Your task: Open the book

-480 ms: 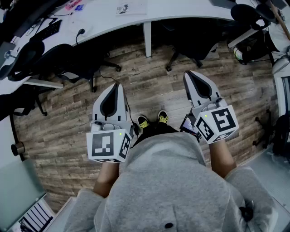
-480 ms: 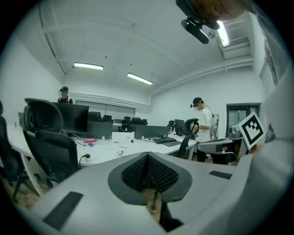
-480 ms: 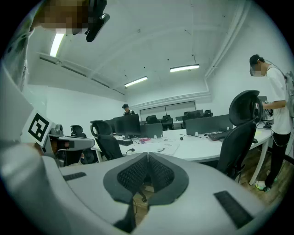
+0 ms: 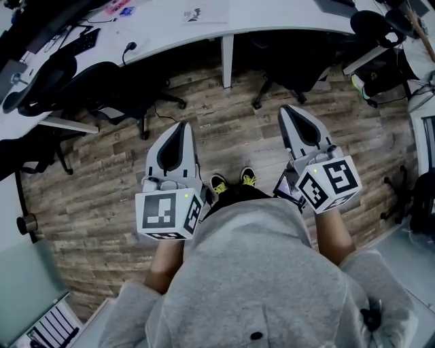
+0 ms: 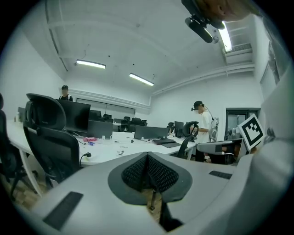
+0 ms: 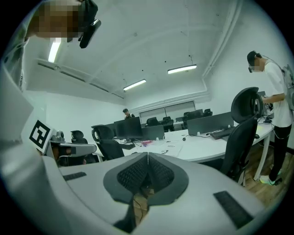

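No book shows in any view. In the head view my left gripper [image 4: 181, 126] and my right gripper [image 4: 287, 109] are held side by side in front of the person's grey sweatshirt, over the wooden floor. Both point forward toward the white desk [image 4: 170, 28]. In the left gripper view the left gripper [image 5: 147, 155] has its jaws pressed together with nothing between them. The right gripper [image 6: 147, 153] looks the same in its own view, shut and empty.
A long curved white desk carries papers [image 4: 206, 12], a keyboard [image 4: 75, 42] and monitors [image 5: 76, 117]. Black office chairs [image 4: 102, 83] stand along it. The person's shoes [image 4: 231, 181] are below the grippers. Another person [image 5: 204, 126] stands at a desk to the right.
The head view has drifted slightly. Both grippers stay shut and in the same pose in front of the body.
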Tool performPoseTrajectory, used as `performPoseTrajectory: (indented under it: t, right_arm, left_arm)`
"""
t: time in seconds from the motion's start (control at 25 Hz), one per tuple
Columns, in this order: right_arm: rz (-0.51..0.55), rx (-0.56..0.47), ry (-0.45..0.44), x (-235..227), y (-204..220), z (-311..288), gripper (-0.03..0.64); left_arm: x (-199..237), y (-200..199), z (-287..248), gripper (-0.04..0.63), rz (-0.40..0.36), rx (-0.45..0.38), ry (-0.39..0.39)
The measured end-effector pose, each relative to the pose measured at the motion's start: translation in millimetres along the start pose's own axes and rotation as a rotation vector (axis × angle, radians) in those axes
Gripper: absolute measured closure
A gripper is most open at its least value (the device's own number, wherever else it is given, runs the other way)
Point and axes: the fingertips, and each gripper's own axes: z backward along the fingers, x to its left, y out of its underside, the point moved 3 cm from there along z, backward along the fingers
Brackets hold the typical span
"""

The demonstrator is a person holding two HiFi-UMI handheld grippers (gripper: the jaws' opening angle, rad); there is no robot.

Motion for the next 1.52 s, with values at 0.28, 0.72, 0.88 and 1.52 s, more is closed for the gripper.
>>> performPoseTrajectory:
  t: [0.28, 0.72, 0.88, 1.52]
  right_arm:
    - [0.007, 0.002, 0.013, 21, -1, -5, 0.591]
    - [0.013, -0.004, 0.006, 50, 2, -14, 0.591]
    - [0.009, -0.011, 0.006, 53, 0, -15, 0.591]
    - [-0.012, -0.014, -0.025, 14, -5, -65, 0.591]
  left_arm:
    - [18, -4, 9, 0.586, -0.011, -0.003, 0.005]
    - [48, -1, 24, 0.586, 0.000, -0.012, -0.011]
    - [49, 0, 21, 0.586, 0.002, -0.011, -0.001]
    - [67, -14, -25, 0.586, -0.021, -0.006, -0.046]
